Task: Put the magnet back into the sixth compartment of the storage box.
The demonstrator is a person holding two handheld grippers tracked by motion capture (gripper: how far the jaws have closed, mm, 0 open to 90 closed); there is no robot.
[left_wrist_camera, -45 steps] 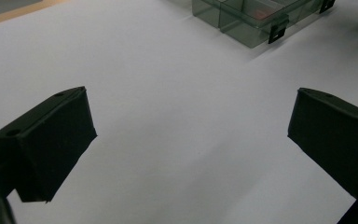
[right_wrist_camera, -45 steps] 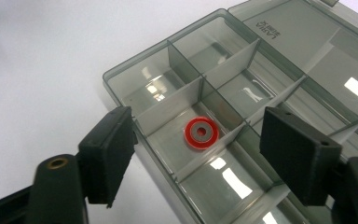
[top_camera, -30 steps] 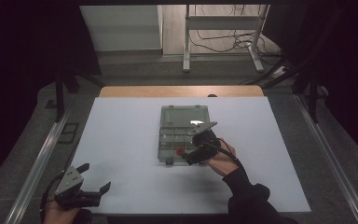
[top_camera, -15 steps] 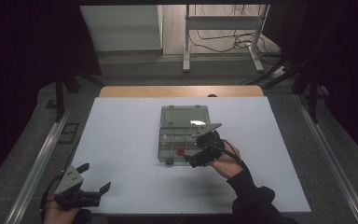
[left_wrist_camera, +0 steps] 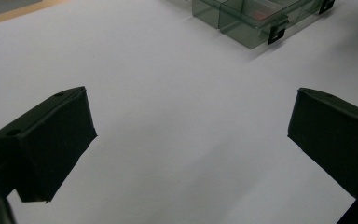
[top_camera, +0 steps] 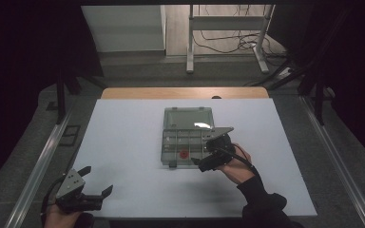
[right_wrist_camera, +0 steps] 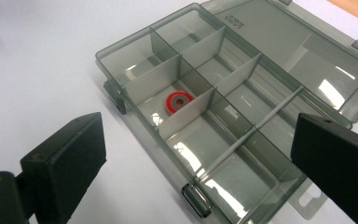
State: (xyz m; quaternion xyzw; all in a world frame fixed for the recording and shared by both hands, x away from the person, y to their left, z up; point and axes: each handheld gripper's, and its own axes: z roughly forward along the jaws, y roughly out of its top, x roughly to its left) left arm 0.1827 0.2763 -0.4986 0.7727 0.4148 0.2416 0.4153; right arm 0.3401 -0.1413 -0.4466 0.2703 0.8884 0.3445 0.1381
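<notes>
**Ring dropped, right hand clearing the organiser**

Nearest, the left gripper (top_camera: 89, 183) rests wide open on the white table (top_camera: 123, 142) (nothing between its jaws). Farther on, the right gripper (right_wrist_camera: 200, 154) has just been opening, empty, above the compartment box (top_camera: 187, 142); the red ring (right_wrist_camera: 179, 101) lies in a front compartment. Lift straight up, clear of the dividers, sparing the open lid (right_wrist_camera: 298, 46) beyond.
</notes>
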